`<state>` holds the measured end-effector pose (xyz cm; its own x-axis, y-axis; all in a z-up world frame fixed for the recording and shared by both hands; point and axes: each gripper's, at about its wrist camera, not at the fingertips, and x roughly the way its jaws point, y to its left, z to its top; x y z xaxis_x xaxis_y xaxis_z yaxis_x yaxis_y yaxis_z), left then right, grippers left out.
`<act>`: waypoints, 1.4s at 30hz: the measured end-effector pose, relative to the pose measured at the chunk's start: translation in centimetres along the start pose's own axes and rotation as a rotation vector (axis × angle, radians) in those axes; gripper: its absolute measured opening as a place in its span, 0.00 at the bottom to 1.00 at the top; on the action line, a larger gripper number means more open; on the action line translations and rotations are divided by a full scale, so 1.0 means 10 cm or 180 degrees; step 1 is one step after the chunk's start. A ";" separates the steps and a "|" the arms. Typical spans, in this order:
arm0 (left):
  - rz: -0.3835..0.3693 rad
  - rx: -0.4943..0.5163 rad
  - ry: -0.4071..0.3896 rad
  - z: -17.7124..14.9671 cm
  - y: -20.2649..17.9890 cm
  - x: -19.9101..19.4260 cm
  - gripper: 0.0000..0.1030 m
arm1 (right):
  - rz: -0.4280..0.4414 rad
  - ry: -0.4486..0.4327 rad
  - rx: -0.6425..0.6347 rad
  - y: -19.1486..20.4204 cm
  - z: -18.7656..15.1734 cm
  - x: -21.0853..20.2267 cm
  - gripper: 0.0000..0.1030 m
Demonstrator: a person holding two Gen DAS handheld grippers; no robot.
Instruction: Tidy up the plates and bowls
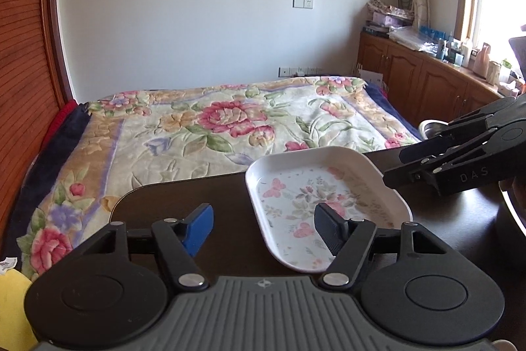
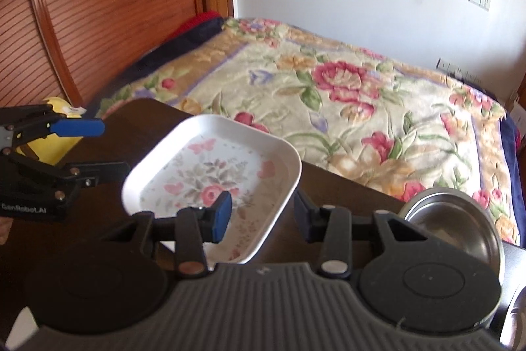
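A white rectangular plate with a flower and butterfly print lies flat on the dark table. My left gripper hovers open just off the plate's near left side, its black finger over the plate's near rim and nothing between the fingers. My right gripper is open, and the near right rim of the plate runs between its fingers without being pinched. It reaches in from the right in the left wrist view. A steel bowl stands on the table right of the plate.
A bed with a floral blanket runs along the table's far edge. A second steel rim shows at the lower right. A yellow object sits beyond the table's left end. Wooden cabinets with clutter line the right wall.
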<state>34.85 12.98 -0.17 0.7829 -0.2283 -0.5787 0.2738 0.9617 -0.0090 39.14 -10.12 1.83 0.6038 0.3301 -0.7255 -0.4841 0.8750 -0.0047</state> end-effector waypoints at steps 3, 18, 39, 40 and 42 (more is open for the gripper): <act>-0.0014 -0.0031 0.0053 0.01 0.02 0.10 0.65 | -0.0024 0.0111 -0.0011 -0.02 0.01 0.09 0.42; -0.0135 -0.0326 0.0277 -0.03 0.09 0.39 0.32 | 0.0024 0.0369 0.0073 -0.13 0.03 0.29 0.27; -0.0200 -0.0479 0.0345 -0.09 0.13 0.41 0.15 | 0.0119 0.0419 0.0066 -0.07 0.00 0.34 0.14; -0.0188 -0.0472 0.0348 -0.09 0.12 0.40 0.15 | 0.0124 0.0413 0.0063 -0.07 -0.01 0.33 0.14; -0.0169 -0.0466 0.0356 -0.10 0.11 0.37 0.15 | 0.0147 0.0405 0.0049 -0.06 -0.03 0.30 0.14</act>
<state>37.51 13.30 -3.13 0.7003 -0.2689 -0.6613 0.2225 0.9624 -0.1556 41.08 -9.74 -0.57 0.4954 0.3235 -0.8062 -0.4992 0.8655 0.0405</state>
